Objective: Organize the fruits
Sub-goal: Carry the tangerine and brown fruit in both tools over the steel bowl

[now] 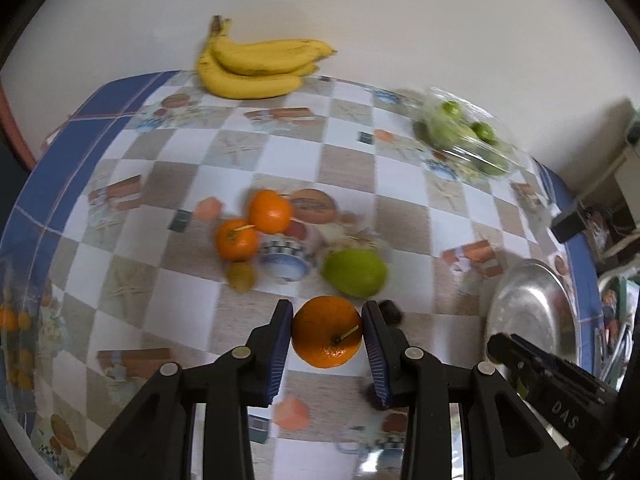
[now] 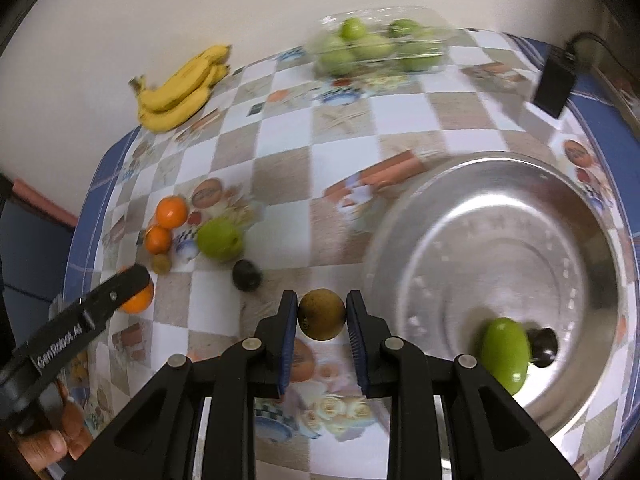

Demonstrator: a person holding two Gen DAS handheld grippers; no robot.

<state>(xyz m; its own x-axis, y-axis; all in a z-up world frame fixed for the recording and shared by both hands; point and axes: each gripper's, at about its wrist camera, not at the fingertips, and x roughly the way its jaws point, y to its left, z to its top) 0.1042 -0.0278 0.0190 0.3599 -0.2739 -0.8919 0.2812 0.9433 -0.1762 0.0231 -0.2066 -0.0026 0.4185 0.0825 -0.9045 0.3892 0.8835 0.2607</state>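
My left gripper [image 1: 327, 330] is shut on an orange [image 1: 327, 332] and holds it above the checked tablecloth. My right gripper [image 2: 322, 314] is shut on a round brown fruit [image 2: 321, 314], just left of the metal bowl [image 2: 500, 184]. The bowl holds a green fruit [image 2: 505, 354] and a small dark fruit [image 2: 542, 346]. On the table lie two more oranges [image 1: 252, 226], a small brown fruit [image 1: 241, 277], a green fruit [image 1: 355, 272] and a dark fruit [image 2: 247, 275]. The left gripper with its orange also shows in the right wrist view [image 2: 136, 294].
A bunch of bananas [image 1: 256, 66] lies at the far edge by the wall. A clear plastic box of green fruits [image 2: 376, 46] stands at the back. A black box [image 2: 554, 84] sits at the table's right edge. The bowl's rim shows in the left wrist view [image 1: 528, 308].
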